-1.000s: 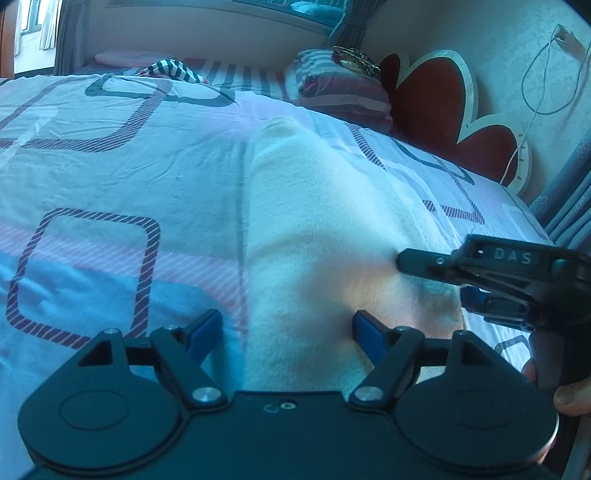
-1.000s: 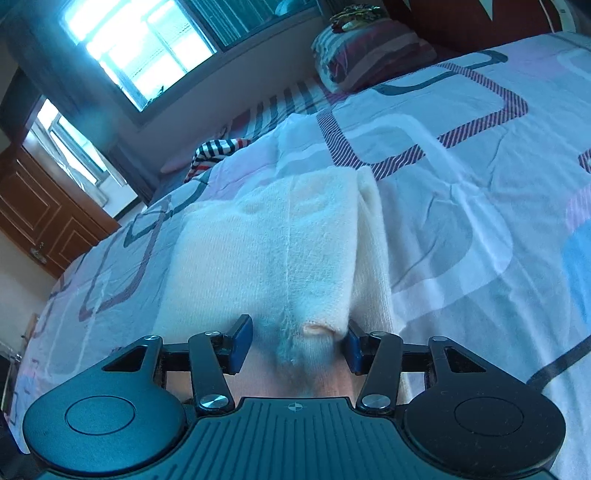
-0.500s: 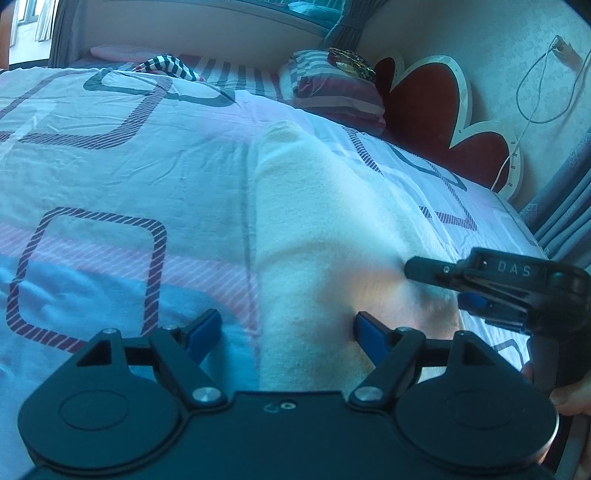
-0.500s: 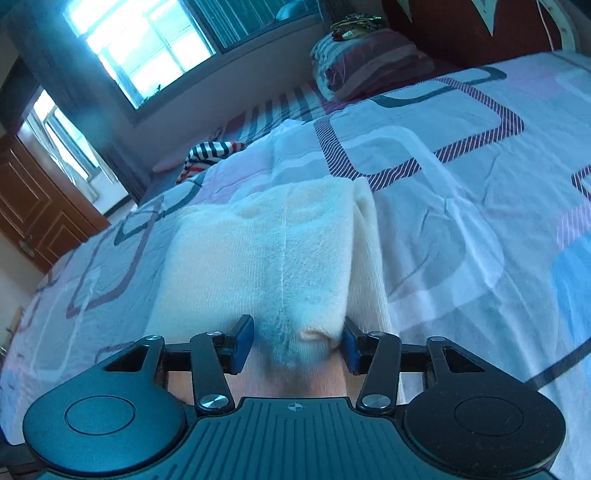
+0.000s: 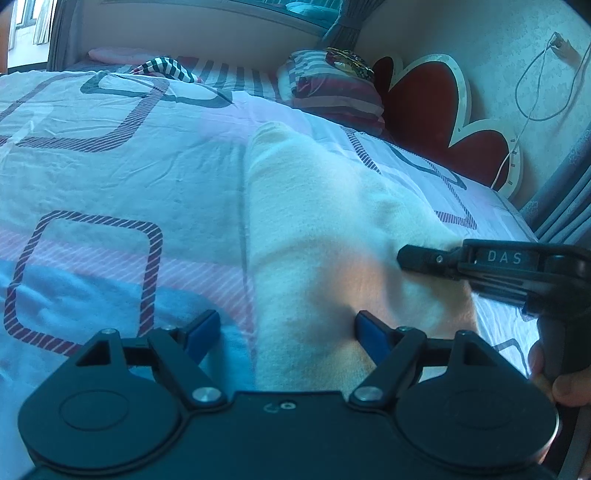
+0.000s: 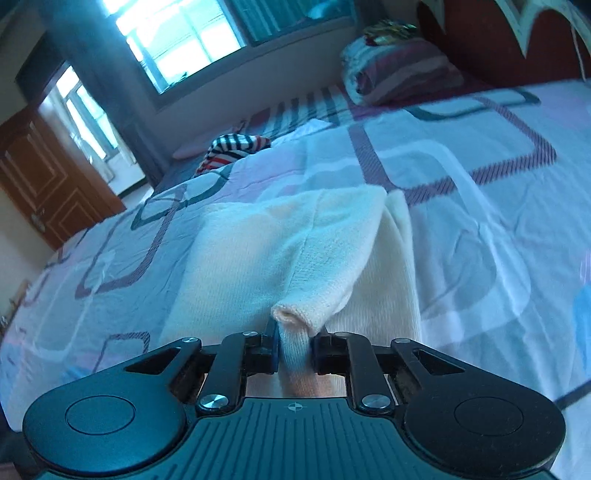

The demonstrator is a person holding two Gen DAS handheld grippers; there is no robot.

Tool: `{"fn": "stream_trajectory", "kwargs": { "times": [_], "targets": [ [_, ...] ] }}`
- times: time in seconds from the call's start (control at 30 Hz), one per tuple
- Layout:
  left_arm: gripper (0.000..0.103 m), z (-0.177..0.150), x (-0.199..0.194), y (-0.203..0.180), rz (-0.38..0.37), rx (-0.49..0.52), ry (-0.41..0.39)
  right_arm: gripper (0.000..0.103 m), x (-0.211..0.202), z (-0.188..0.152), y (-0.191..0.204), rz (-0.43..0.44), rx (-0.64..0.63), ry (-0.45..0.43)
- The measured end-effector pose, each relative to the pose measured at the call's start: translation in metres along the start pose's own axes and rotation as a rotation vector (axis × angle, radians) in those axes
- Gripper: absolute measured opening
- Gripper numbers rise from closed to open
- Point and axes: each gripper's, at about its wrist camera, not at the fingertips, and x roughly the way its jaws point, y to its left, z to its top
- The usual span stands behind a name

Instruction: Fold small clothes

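Observation:
A cream knitted garment (image 5: 325, 229) lies lengthwise on the patterned bedspread (image 5: 122, 177). My left gripper (image 5: 284, 328) stands open over the garment's near end, one blue pad on the bedspread and the other on the knit, pressing nothing. In the right wrist view the same cream garment (image 6: 280, 251) has its near edge bunched into a roll, and my right gripper (image 6: 293, 347) is closing with that roll pinched between its pads. From the left wrist view the right gripper (image 5: 413, 258) reaches in from the right onto the garment's side.
A striped pillow (image 5: 332, 92) and a red heart-shaped headboard (image 5: 436, 107) stand at the bed's far end. A striped piece of clothing (image 6: 229, 147) lies near the far edge. A wooden door (image 6: 40, 177) and windows (image 6: 192, 33) are beyond. A hand (image 5: 569, 384) holds the right gripper's handle.
The right gripper's jaws have come together from a half-wide gap and now pinch the garment's bunched near edge, lifting a fold. The left gripper has stayed open in place.

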Motion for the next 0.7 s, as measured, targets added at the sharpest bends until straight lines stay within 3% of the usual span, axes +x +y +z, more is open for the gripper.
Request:
{"fn": "stream_trajectory", "kwargs": {
  "times": [0.17,0.37,0.53,0.7],
  "targets": [
    [0.078,0.000,0.000,-0.010,-0.023,0.007,0.000,0.015,-0.015,0.011,-0.009,-0.055,-0.086,-0.017],
    [0.078,-0.007,0.010,-0.021,-0.007,0.066,0.014,0.015,-0.003,0.003,-0.037,-0.018,0.003,0.074],
    [0.077,-0.002,0.006,-0.013,-0.026,0.030,0.041,0.030,-0.019,0.002,-0.045,0.018,0.050,0.075],
    [0.073,-0.005,0.002,-0.008,-0.034,0.031,0.056,0.033,-0.047,-0.025,-0.053,0.011,0.077,0.105]
  ]
}}
